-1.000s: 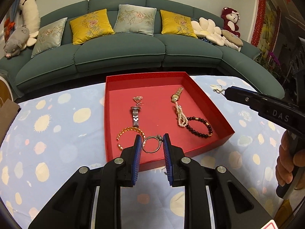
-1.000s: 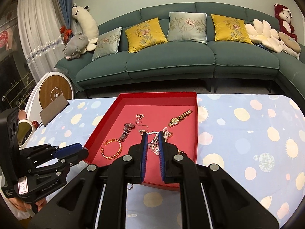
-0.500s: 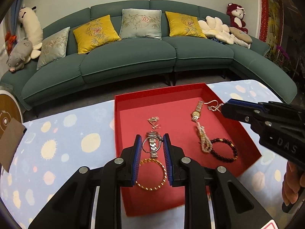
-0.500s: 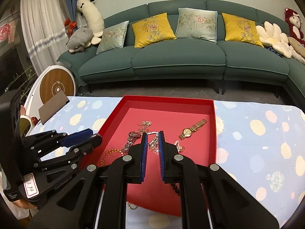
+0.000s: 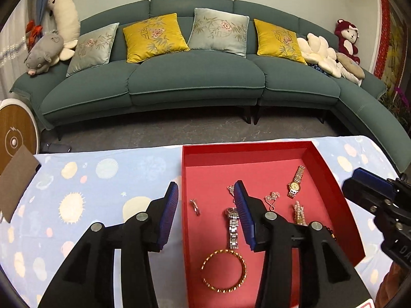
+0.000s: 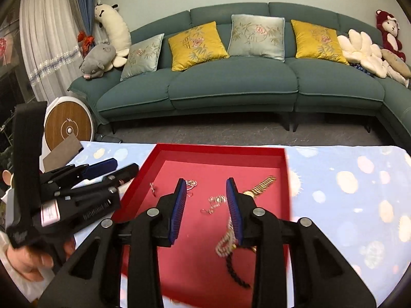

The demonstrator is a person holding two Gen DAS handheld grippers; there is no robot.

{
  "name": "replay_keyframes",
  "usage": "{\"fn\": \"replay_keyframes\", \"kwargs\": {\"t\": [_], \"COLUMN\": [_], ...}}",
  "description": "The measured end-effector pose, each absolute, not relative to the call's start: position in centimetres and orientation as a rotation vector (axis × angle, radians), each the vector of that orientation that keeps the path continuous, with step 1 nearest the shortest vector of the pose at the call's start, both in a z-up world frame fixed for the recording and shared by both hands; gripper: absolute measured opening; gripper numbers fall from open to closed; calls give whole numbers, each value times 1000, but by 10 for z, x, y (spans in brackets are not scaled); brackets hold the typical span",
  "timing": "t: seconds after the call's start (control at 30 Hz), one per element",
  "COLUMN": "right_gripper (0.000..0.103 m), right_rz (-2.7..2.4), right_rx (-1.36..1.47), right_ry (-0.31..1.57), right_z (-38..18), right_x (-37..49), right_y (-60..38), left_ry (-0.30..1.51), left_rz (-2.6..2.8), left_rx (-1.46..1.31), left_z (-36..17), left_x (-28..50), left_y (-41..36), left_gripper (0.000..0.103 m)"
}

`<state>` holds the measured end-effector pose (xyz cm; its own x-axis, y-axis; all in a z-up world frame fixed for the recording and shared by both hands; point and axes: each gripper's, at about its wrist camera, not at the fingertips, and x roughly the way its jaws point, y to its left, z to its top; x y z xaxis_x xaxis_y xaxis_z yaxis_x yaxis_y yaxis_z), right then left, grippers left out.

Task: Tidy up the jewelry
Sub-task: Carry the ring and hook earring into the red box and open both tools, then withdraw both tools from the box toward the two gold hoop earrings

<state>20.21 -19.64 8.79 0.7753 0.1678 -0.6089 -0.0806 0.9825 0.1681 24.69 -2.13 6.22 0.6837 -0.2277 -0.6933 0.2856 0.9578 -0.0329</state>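
A red tray (image 5: 328, 165) (image 6: 287, 179) lies on the spotted blue tablecloth. In it lie a silver ring (image 5: 195, 206), a silver watch (image 5: 233, 227), a gold bangle (image 5: 224, 270), a gold watch (image 5: 295, 182) (image 6: 259, 186), a pink earring (image 5: 271, 200) (image 6: 214, 204), a pearl bracelet (image 5: 299, 214) (image 6: 224, 242) and dark beads (image 6: 235, 274). My left gripper (image 5: 206, 192) is open and empty over the tray's left wall. My right gripper (image 6: 206, 188) is open and empty above the tray; it also shows at the right of the left wrist view (image 5: 370, 187).
A green sofa (image 5: 195, 82) with cushions and plush toys stands behind the table. A brown card (image 5: 15, 177) lies at the table's left end, beside a round wooden-faced device (image 6: 68, 129). The table's far edge runs just behind the tray.
Both grippers opened. The left one let go of the silver ring, which now lies in the tray. The right one let go of the earring, now lying in the tray. Both grippers drew back.
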Motion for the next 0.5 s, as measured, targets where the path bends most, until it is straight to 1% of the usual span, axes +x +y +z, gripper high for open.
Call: {"fn": "replay_keyframes", "kwargs": {"t": [0.07, 0.1, 0.17, 0.23, 0.3, 0.43, 0.5], "right_gripper": [34, 34, 34, 34, 34, 33, 33], "right_rz": [141, 149, 163, 184, 222, 231, 234], "right_rx": [96, 80, 68, 72, 57, -50, -50], "right_ry": [656, 652, 683, 744, 812, 847, 873], "right_z": [98, 99, 93, 78, 61, 34, 22], "right_x": [173, 157, 132, 117, 112, 114, 120], "right_y": [-201, -202, -204, -198, -182, -147, -138], "left_ry": [749, 735, 733, 753, 782, 822, 828], "left_rz": [-283, -277, -269, -283, -289, -288, -273], "left_rx": [90, 111, 133, 115, 104, 134, 155], "left_z": [73, 78, 82, 82, 75, 57, 48], "left_x": [228, 215, 190, 172, 154, 131, 127], "left_y": [-11, -8, -2, 3, 4, 1, 1], "left_gripper": [45, 48, 51, 51, 51, 51, 51]}}
